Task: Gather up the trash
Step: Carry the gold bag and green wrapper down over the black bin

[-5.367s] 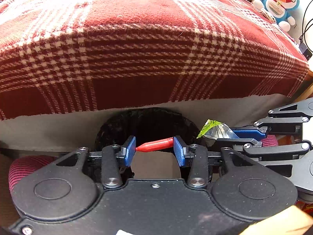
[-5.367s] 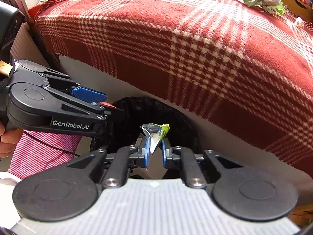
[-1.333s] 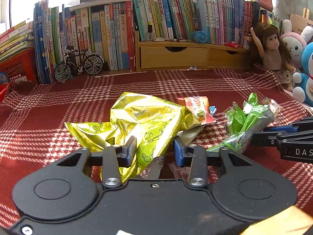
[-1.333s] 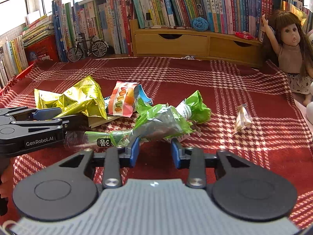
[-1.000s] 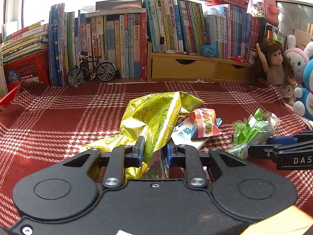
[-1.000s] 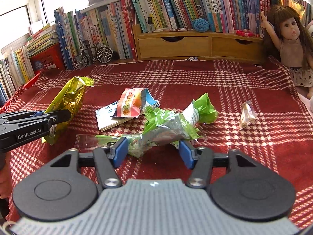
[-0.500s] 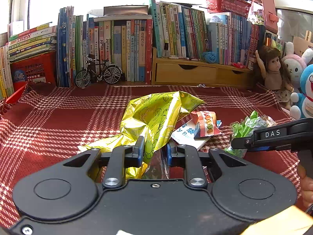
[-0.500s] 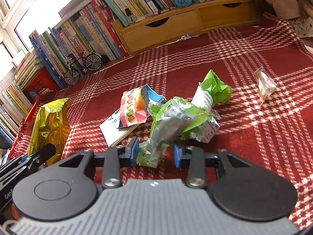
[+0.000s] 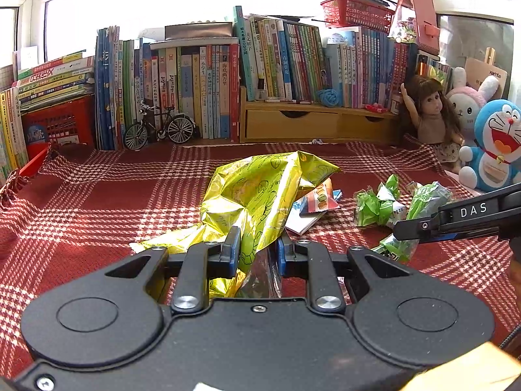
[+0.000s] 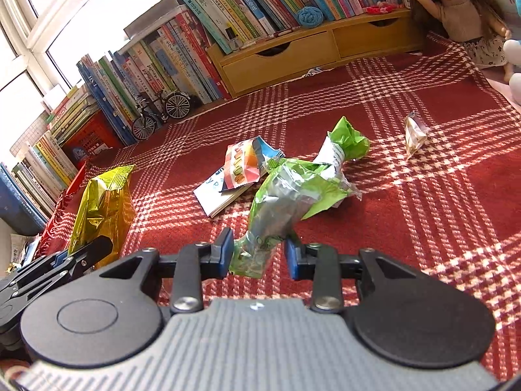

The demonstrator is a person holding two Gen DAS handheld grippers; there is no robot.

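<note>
Two handheld grippers are working over a desk covered by a red and white plaid blanket (image 9: 97,202), with wrappers scattered across it.

The left gripper (image 9: 257,249) is holding a crinkled yellow foil bag (image 9: 260,192). Its blue fingers (image 9: 233,247) are closed on the bag's lower end, and the rest of the bag is standing up and fanning out above them. In the right wrist view, the same bag is showing at the far left, with the black tip of the left gripper at its base.

The right gripper (image 10: 259,257) is gripping a green and clear plastic wrapper (image 10: 286,198). Its fingers have just been closing, with the twisted lower end of the wrapper between them; the left pad is pressing on the plastic, while contact at the right pad is hard to tell. The wrapper's wider end is reaching up and away from the fingers toward the middle of the blanket.

More litter is lying on the blanket. A colourful snack packet (image 10: 244,163) is resting on a white leaflet (image 10: 218,195) just behind the green wrapper. A second crumpled green wrapper (image 10: 346,137) is lying just beyond it, and a small clear candy wrapper (image 10: 413,133) is lying well apart to the right.

Along the back edge, a row of books (image 9: 202,88) is standing beside a wooden drawer unit (image 9: 312,123), with a miniature bicycle (image 9: 159,127) in front. A doll (image 9: 429,114) and a blue plush toy (image 9: 495,146) are sitting at the right.
</note>
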